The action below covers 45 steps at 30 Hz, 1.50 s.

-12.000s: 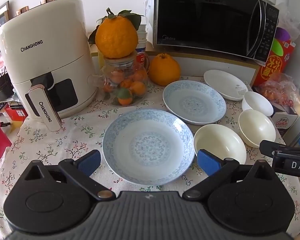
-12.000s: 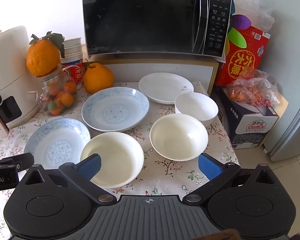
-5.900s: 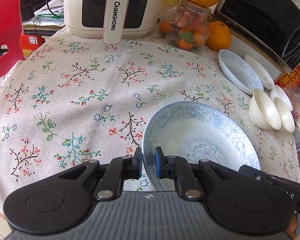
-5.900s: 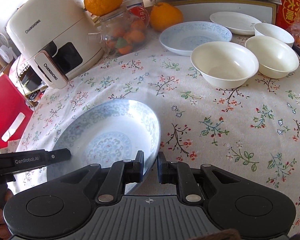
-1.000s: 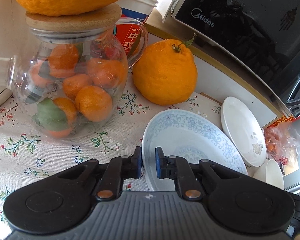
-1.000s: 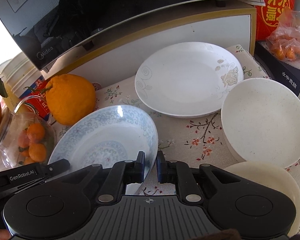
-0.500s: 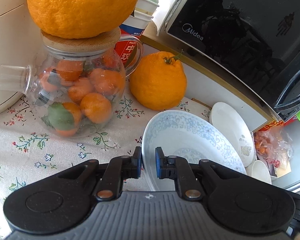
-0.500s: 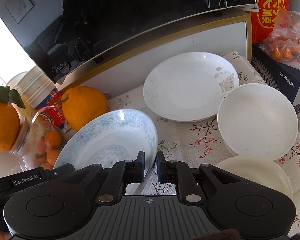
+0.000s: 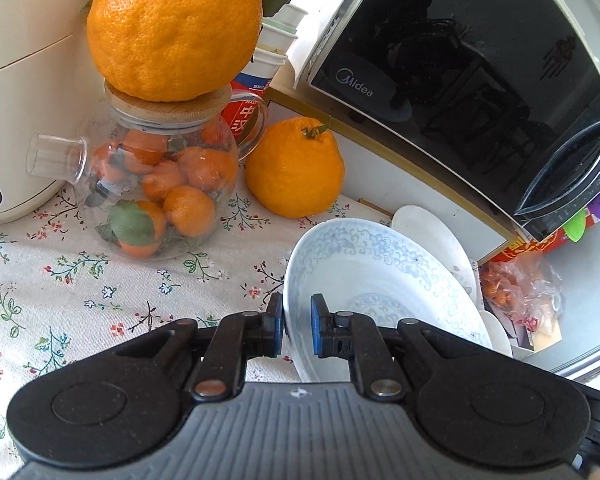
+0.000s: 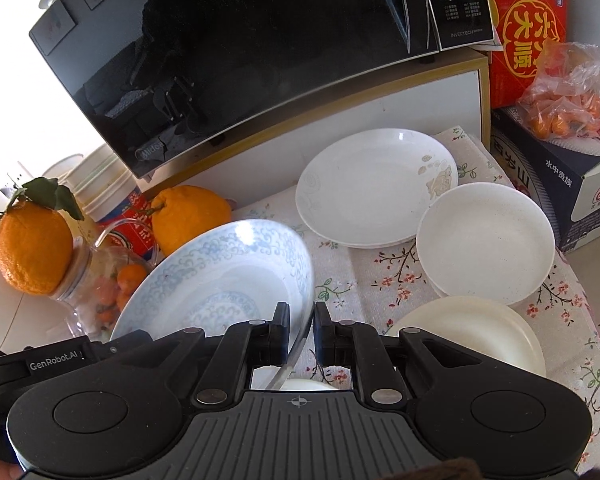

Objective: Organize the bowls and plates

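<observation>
Floral cloth covers the table (image 9: 60,280), with a black microwave (image 9: 480,92) on a white stand along its back edge. From the left wrist view, the left gripper (image 9: 297,330) is nearly closed, its blue pads pinching the near rim of a blue-patterned plate (image 9: 380,280) that sits tilted, lifted toward the back of the table. Just behind that plate lies a white plate (image 9: 432,232). A loose orange (image 9: 296,168) rests by the stand, and beside it a glass jar (image 9: 160,192) of small oranges carries a big orange (image 9: 172,28) on its wooden lid. From the right wrist view, the right gripper (image 10: 301,334) is likewise almost shut, clamped on the opposite rim of the same blue-patterned plate (image 10: 228,272). Past it the white plate (image 10: 376,188) lies flat near the back edge, a white bowl (image 10: 484,244) sits beside it toward the right edge, and a cream bowl (image 10: 476,328) lies nearer. A bag of oranges (image 10: 568,92) rests on a dark box at the far right.
</observation>
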Each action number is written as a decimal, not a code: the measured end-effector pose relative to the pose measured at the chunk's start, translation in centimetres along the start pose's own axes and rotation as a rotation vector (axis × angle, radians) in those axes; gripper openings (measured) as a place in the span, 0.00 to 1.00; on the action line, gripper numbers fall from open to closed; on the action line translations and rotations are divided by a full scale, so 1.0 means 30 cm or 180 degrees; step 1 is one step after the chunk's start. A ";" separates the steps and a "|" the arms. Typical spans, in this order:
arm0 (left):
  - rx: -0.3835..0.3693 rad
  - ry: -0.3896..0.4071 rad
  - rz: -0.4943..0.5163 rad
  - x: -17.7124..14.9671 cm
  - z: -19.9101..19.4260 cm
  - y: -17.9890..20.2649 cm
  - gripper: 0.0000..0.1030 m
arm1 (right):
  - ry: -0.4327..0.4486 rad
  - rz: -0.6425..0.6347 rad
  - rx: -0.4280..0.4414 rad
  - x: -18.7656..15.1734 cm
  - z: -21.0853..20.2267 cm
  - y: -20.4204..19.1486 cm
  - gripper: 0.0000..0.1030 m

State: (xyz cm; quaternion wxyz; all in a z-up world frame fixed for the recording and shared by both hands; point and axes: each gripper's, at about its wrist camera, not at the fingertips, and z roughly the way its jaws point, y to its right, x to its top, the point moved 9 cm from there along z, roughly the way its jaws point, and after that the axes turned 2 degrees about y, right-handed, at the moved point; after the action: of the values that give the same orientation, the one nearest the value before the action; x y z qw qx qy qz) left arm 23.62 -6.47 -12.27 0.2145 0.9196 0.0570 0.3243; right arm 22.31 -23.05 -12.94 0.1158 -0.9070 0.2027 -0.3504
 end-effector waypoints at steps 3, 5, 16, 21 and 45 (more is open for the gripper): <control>-0.0010 0.0019 0.0038 -0.010 -0.025 0.007 0.11 | 0.0026 0.0007 -0.0002 -0.012 -0.031 -0.001 0.12; -0.0015 0.0029 0.0037 -0.014 -0.035 0.011 0.11 | 0.0035 0.0016 -0.0004 -0.018 -0.045 -0.003 0.12; -0.0049 0.0192 0.0030 -0.015 -0.151 0.018 0.11 | 0.0134 -0.0062 0.0082 -0.046 -0.155 -0.054 0.12; -0.0023 0.0250 0.0045 -0.022 -0.212 0.013 0.11 | 0.0145 -0.0093 0.0098 -0.066 -0.192 -0.083 0.12; 0.0108 0.0356 0.0050 -0.075 -0.441 -0.152 0.11 | 0.0122 -0.0496 0.0288 -0.206 -0.300 -0.288 0.13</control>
State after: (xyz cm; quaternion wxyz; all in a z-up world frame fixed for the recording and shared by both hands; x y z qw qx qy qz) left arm 13.79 1.82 -6.29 0.1928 0.9039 0.0672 0.3758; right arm 14.48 -13.18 -6.99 0.1252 -0.9071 0.1176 -0.3844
